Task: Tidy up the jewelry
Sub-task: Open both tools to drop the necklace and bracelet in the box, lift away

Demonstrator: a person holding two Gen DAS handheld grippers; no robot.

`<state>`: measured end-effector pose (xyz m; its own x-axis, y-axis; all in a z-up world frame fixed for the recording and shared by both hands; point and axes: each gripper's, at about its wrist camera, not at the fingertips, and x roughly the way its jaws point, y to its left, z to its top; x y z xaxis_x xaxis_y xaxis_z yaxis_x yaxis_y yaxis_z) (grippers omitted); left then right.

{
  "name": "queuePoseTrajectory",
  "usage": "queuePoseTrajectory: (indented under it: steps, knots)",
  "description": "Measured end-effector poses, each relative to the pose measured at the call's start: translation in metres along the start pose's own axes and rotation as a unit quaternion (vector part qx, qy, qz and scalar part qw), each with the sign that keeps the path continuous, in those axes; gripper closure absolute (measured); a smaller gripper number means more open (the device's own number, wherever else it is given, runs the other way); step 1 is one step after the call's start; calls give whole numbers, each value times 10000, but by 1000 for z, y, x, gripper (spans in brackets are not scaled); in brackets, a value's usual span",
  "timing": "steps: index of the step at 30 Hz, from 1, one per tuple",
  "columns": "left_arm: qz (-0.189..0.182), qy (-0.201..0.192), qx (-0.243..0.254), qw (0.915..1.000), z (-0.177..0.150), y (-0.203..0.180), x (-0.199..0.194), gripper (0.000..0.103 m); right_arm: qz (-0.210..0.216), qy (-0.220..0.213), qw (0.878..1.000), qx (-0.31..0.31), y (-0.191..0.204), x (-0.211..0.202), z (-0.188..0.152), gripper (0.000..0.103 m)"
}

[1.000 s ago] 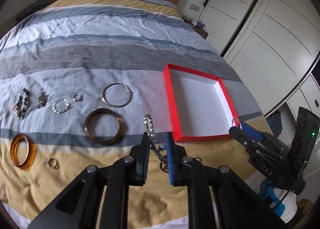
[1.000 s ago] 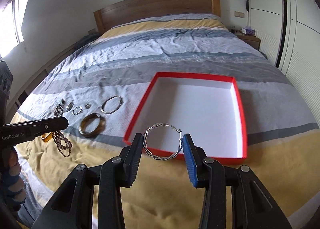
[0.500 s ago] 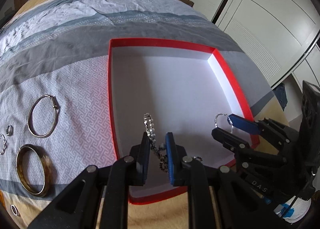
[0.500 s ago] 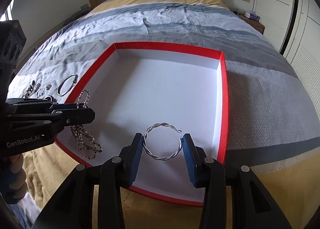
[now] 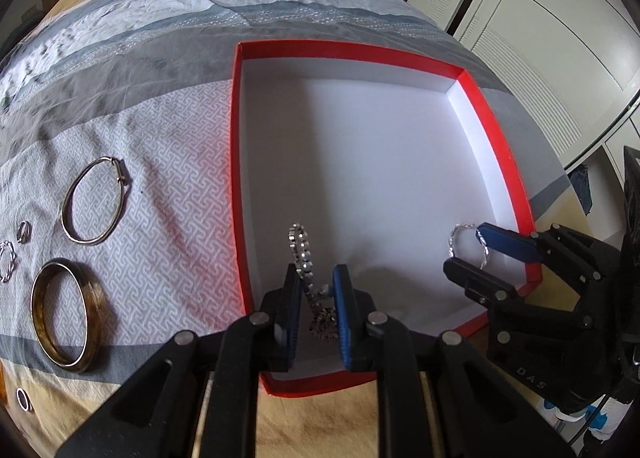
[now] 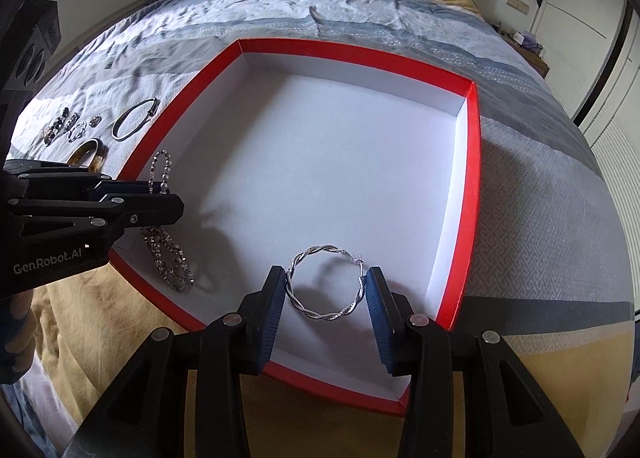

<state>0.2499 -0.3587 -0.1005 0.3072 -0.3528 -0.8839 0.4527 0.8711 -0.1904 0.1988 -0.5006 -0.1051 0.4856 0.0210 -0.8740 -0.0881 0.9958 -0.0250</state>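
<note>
Taking the red-rimmed box [image 5: 496, 161] as the landmark, the jewelry still waiting lies on the striped bedspread [image 5: 168, 161] to its left. Farthest out are a small ring [image 5: 23, 398], a twisted silver hoop [image 5: 7, 261] and another little ring [image 5: 24, 231]. Nearer the box are a broad brown bangle [image 5: 64, 314] and a thin metal bangle [image 5: 96, 199]. From the right wrist camera a few dark beaded pieces [image 6: 56, 125] also show beyond these, well left of the box.

Over the box's near left corner the left gripper [image 5: 317, 300] is clenched on a rhinestone chain [image 6: 166, 254]. A loop of it stands up above the fingers, and the rest hangs down toward the white floor; whether its tail already touches the bottom I cannot tell.

Further right, over the near right part of the box, the right gripper [image 6: 325, 292] clasps a twisted silver hoop earring [image 6: 326, 284] across its width, held low inside the walls.

By my reading, the sorting has barely begun: the box floor is otherwise bare, two pieces are poised for release, and at least half a dozen remain outside on the bedspread.
</note>
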Motion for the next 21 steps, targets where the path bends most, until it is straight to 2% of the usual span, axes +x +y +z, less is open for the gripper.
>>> queuePoseTrajectory:
  steps: [6,8,9,11,12,17,21]
  knots:
    - [-12,33,-92,10000,1,2,-2,87,-100,48,9999,-50,0,-7,2,57]
    - [-73,20,-187,9998,3,3,-4,84,-119,-3,9999,-13,-1,-17,1,55]
    - [-151,7,-217,9996,4,4,-5,82,-139,-51,9999,5,-2,-23,-1,55]
    - [-337,-43,-192,9992,5,2,-9,68,-166,-144,9997,78,-5,-38,-4,55]
    - [-345,-62,-149,9993,6,0,-11,66,-179,-206,9995,138,-7,-47,-6,55]
    - [-229,-149,-109,9996,6,-5,-28,64,-287,-439,9978,401,-14,-90,-23,54]
    - [-234,-367,-12,9990,-5,-7,-68,64,-351,-598,9958,599,-14,-126,-37,50]
